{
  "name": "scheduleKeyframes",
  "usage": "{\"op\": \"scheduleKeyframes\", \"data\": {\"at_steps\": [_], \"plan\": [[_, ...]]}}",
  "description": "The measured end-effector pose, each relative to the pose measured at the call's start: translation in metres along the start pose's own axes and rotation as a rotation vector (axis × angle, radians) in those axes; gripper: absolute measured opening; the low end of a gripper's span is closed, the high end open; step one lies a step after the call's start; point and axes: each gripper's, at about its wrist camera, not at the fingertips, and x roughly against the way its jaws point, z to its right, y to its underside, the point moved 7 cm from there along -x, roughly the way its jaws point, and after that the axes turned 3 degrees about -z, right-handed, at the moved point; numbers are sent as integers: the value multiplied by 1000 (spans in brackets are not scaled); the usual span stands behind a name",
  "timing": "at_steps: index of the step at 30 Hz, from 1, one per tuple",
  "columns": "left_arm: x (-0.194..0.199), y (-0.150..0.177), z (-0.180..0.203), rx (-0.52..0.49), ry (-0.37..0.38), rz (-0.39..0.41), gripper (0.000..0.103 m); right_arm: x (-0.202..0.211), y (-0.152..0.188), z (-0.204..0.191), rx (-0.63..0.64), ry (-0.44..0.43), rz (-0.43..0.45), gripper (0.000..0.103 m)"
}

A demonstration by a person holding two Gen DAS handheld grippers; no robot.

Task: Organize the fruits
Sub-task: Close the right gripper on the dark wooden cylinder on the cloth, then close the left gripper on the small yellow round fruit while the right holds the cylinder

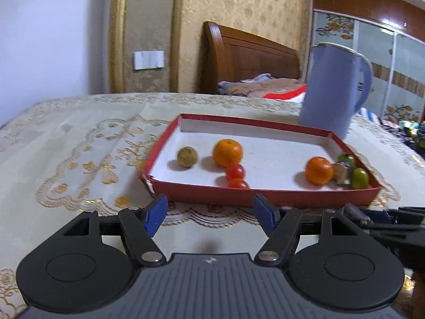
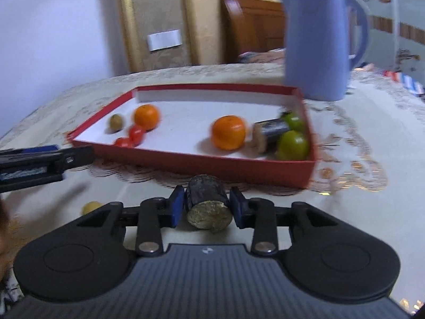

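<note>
Left gripper (image 1: 209,214) hangs empty, jaws apart, w/ nothing between blue pads, just short of shallow red cardboard tray (image 1: 265,194) on embroidered cream tablecloth (image 1: 79,159). Right gripper (image 2: 207,207) clamps stubby dark-skinned sugarcane piece (image 2: 207,203) just outside tray's near wall. Step: pick done, carry pending. Next, probably: lift over wall, set beside matching piece (image 2: 269,133) near green fruits (image 2: 293,143).

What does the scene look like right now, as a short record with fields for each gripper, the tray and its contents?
left gripper: open, empty, short of the tray
right gripper: shut on dark cut stalk piece, outside the tray
red tray: on the tablecloth
tray contents: two oranges, two red tomatoes, two green fruits, one brownish fruit, second stalk piece
behind tray: blue jug
</note>
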Motion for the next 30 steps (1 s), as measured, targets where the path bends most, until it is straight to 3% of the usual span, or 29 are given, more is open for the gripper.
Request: {"op": "scheduleKeyframes", "data": {"at_steps": [2, 7, 9, 11, 25, 30], "plan": [[2, 4, 4, -5, 53, -22, 70, 3, 0, 12, -43, 50, 10, 34], [6, 15, 17, -45, 124, -50, 71, -2, 2, 21, -84, 31, -15, 34], [8, 18, 21, -56, 148, -65, 78, -2, 2, 21, -82, 32, -17, 34], [10, 22, 26, -70, 169, -69, 78, -2, 2, 21, -83, 31, -18, 34], [-8, 33, 35, -177, 40, -140, 79, -3, 3, 18, -74, 35, -18, 35], [-8, 34, 33, -166, 42, -148, 79, -3, 3, 18, -69, 36, -19, 36]]}}
